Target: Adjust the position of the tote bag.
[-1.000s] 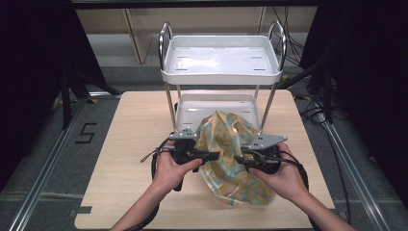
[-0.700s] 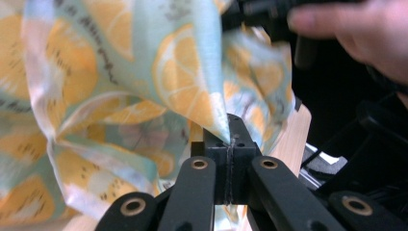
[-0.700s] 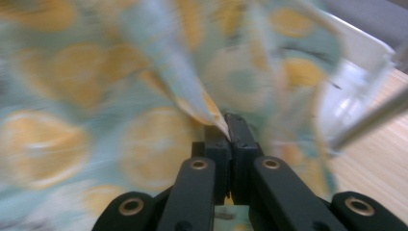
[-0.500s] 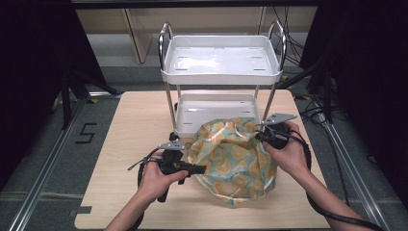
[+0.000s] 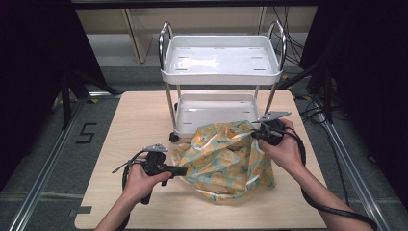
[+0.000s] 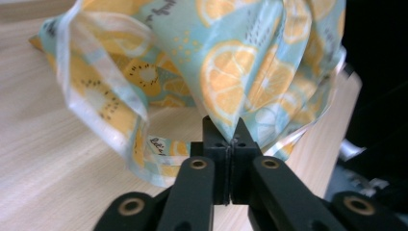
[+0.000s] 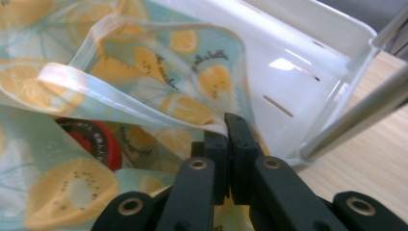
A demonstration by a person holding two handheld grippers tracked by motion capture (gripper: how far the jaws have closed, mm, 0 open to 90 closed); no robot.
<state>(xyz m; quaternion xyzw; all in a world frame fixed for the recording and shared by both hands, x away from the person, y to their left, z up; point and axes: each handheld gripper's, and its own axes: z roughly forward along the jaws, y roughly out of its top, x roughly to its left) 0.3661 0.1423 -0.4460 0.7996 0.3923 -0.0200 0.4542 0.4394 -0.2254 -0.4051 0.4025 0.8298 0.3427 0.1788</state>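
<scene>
Both the left gripper (image 6: 226,132) and right gripper (image 7: 226,127) pinch the fruit-print bag (image 5: 226,161) (its red-lidded contents half hidden).

- Left gripper (image 5: 185,171) moved down-left toward the table's near edge, bag (image 5: 223,161) pinched; jaws just opened slightly.
- Right gripper (image 5: 255,134) moved toward the cart (image 5: 221,72).
- Bag mouth pulled wider.

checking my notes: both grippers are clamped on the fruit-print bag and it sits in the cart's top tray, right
Not quite. The fruit-print bag lies on the wooden table in front of the cart, not in its top tray, as the high view shows. The left gripper and right gripper are indeed both clamped on it.
</scene>
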